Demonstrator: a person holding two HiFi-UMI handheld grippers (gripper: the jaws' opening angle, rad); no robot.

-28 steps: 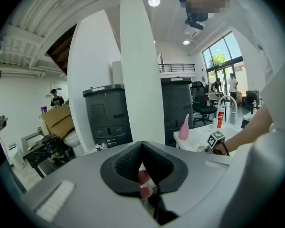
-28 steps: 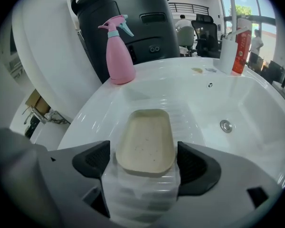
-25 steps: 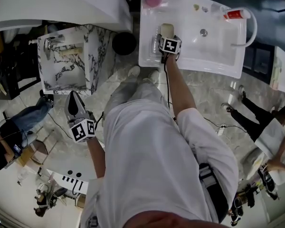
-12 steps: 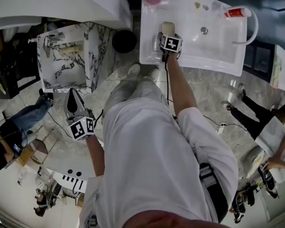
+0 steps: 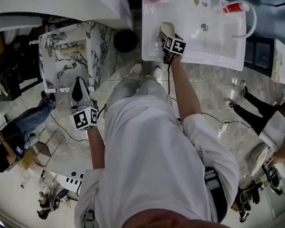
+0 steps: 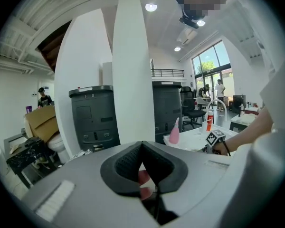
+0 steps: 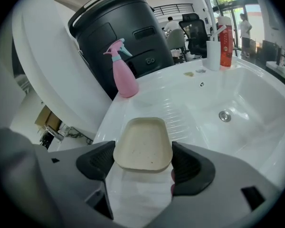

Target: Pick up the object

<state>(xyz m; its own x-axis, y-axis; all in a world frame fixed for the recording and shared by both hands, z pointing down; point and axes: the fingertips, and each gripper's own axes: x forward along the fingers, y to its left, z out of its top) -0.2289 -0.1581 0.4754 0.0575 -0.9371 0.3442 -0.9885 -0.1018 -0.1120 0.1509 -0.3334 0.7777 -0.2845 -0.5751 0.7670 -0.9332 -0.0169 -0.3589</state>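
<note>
A white counter (image 7: pixel 156 91) with a moulded basin (image 7: pixel 261 103) is seen ahead of the right tongs (image 7: pixel 143 159). A cream tray (image 7: pixel 143 144) is held between their jaws, over the ribbed part. A pink spray bottle (image 7: pixel 121 72) is stood beyond them, to the left. A red bottle (image 7: pixel 225 42) and a white cup (image 7: pixel 212 55) are stood far beyond, to the right.

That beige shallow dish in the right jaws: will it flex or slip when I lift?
The beige shallow dish shows no bending between the right gripper pads, so it is probably stiff and light. Its smooth rounded rim offers little bite, so it may pivot or slip. If dropped, it would likely slide on the glossy white sink.
</note>
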